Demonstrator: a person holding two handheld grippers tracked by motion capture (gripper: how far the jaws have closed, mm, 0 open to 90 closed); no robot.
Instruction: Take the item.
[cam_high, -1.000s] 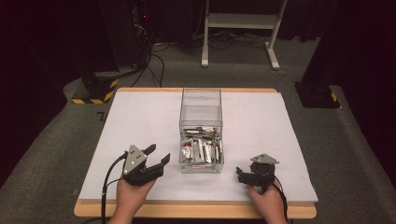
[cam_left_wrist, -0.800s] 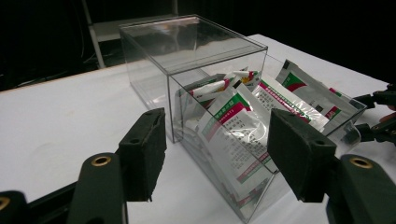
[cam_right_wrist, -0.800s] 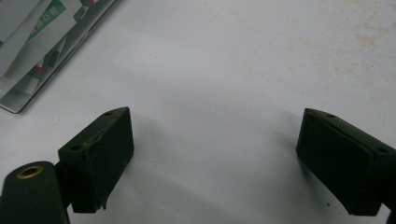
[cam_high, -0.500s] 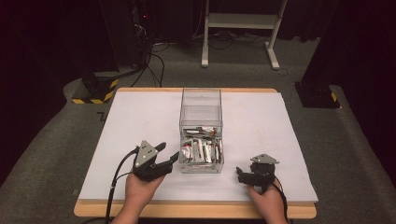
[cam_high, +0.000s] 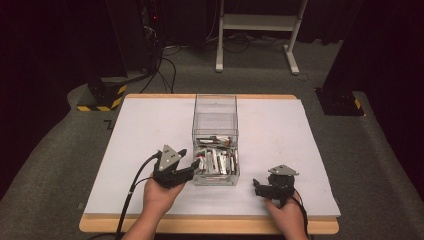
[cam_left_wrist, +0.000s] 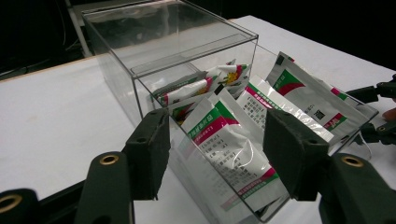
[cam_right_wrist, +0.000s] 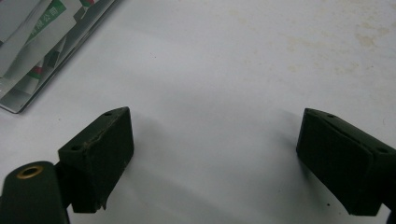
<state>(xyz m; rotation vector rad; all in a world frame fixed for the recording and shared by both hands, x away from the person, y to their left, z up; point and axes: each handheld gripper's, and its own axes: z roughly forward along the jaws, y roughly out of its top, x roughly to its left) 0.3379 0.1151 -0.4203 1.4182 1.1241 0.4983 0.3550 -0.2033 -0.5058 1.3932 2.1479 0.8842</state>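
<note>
Clear, square-edged acrylic box (cam_high: 215, 140) w/ glossy foil sachets (cam_left_wrist: 233, 154) is seen on matte white desk (cam_high: 145, 130). Left tongs (cam_high: 192, 167), moved up to box's corner since earlier, have just been closing a bit, wide apart, nothing gripped; right tongs (cam_high: 256, 186) wide open, empty.

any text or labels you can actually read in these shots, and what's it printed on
None can be read for certain.
Sachets in the clear box: printed lines and green and pink bands, too small and blurred to read.
Sachet at the box's far side: a small square code and print, unreadable.
Dark mark on the floor by the table: partly hidden.
</note>
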